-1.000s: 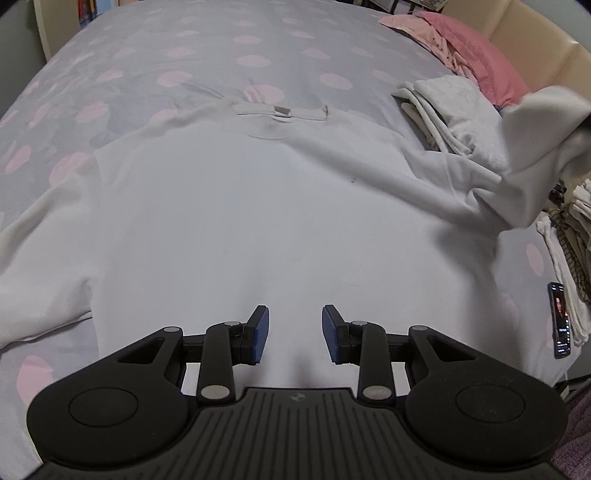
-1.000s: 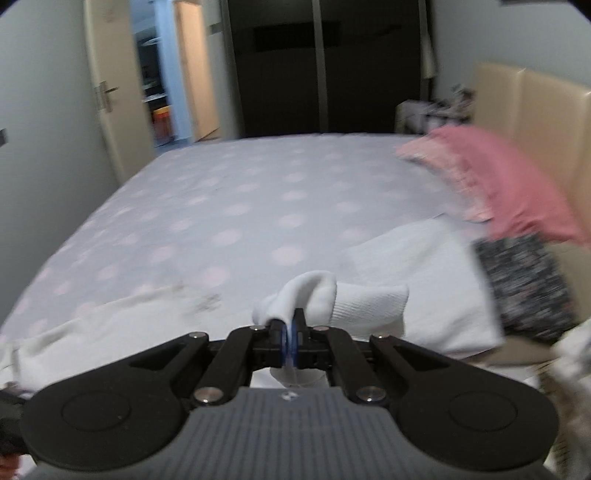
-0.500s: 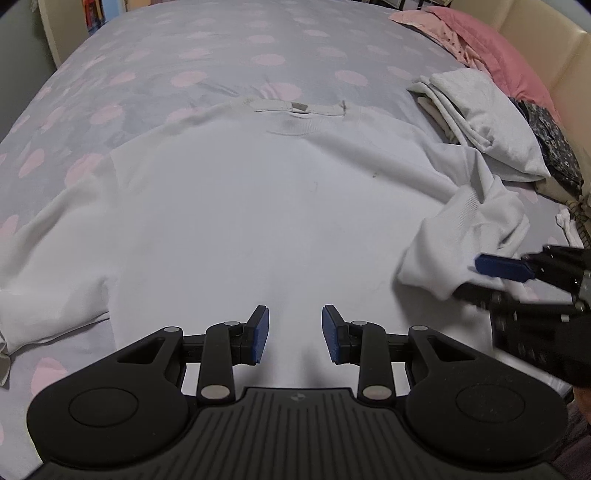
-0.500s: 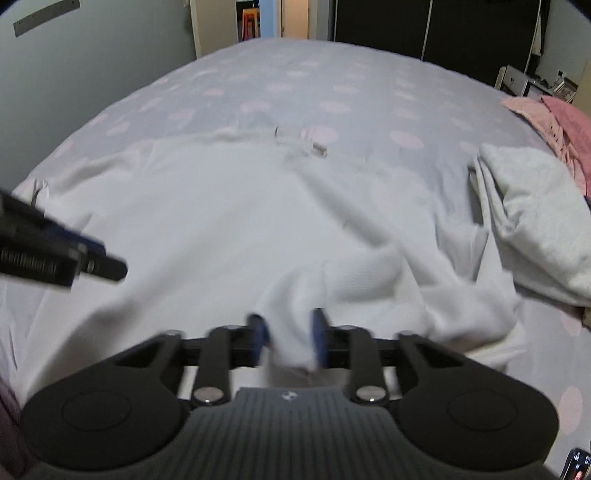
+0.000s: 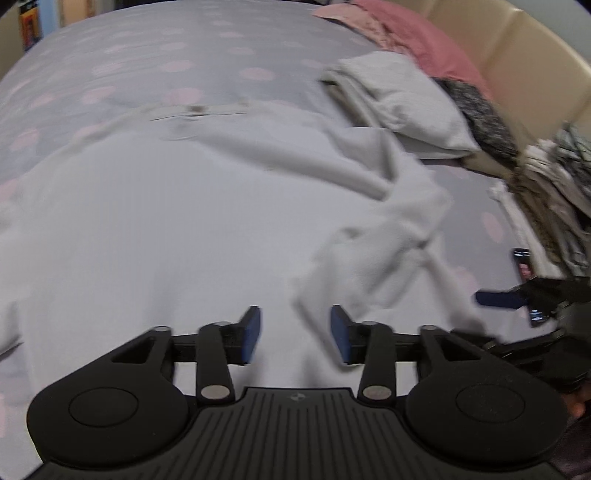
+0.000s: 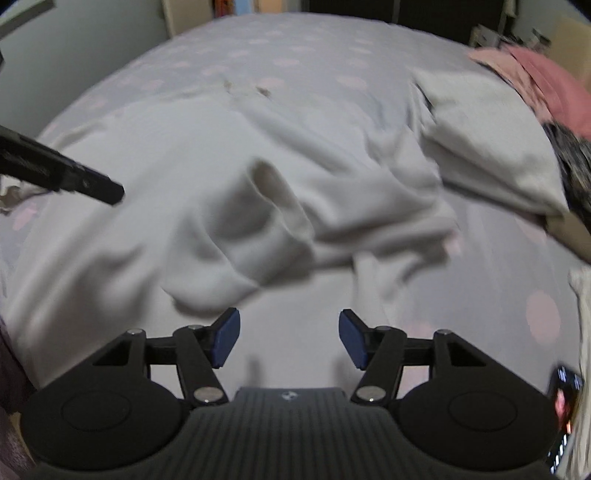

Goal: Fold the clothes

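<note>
Sleeve dropped onto white sweatshirt; right gripper opening, empty.

A wide bed covered in a grey sheet with pink polka dots is seen in both views. Spread flat across it is a white long-sleeved top, neckline toward the far end, with one sleeve crumpled back over the body. A folded off-white garment is laid just beside it. Pink fabric and something dark and speckled are piled nearer the beige headboard. A phone is left by the edge.
</note>
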### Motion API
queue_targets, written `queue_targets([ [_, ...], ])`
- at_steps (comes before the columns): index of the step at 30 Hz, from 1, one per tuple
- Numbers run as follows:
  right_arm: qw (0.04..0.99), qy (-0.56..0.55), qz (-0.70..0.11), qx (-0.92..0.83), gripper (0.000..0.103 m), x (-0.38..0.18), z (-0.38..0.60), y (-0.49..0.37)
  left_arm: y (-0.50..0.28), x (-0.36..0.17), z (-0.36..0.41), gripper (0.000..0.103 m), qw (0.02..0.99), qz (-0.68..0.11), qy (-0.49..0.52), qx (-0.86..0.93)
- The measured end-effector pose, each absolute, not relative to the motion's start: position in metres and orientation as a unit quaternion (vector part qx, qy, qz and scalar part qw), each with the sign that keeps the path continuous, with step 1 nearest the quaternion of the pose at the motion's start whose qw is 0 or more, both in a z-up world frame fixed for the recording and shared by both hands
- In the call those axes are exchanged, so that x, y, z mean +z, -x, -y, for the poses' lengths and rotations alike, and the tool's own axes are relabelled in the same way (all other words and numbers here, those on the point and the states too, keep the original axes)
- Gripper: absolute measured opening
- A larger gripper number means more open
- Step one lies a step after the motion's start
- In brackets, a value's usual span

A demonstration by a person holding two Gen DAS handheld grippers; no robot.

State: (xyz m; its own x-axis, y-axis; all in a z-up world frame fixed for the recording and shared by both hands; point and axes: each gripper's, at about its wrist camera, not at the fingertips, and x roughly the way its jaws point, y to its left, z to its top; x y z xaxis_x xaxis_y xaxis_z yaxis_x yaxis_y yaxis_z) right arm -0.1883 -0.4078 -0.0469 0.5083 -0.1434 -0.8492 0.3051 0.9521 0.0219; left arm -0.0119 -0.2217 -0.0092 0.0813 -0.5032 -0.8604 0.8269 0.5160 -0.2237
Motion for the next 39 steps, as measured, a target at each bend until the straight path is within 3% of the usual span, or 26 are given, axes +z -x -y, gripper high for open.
queue_targets([
  [8, 0.851, -0.047, -0.509, -0.122, 0.062, -0.074, 0.391, 0.196, 0.038, -0.033, 0.278, 0.043, 0.723, -0.472, -0.179, -0.472],
  [10, 0.85, -0.038, -0.511, -0.118, 0.063, -0.076, 0.388, 0.197, 0.036, -0.041, 0.282, 0.021, 0.727, -0.473, -0.175, -0.466],
  [13, 0.847, -0.036, -0.517, -0.119, 0.064, -0.079, 0.39, 0.199, 0.033, -0.044, 0.28, 0.01, 0.731, -0.475, -0.155, -0.464],
  [24, 0.844, -0.046, -0.518, -0.127, 0.064, -0.081, 0.398, 0.195, -0.007, 0.026, 0.206, 0.008, 0.802, -0.411, -0.057, -0.429],
  [39, 0.844, -0.049, -0.517, -0.134, 0.065, -0.076, 0.402, 0.19, -0.087, -0.002, 0.088, 0.008, 0.887, -0.432, -0.007, -0.161],
])
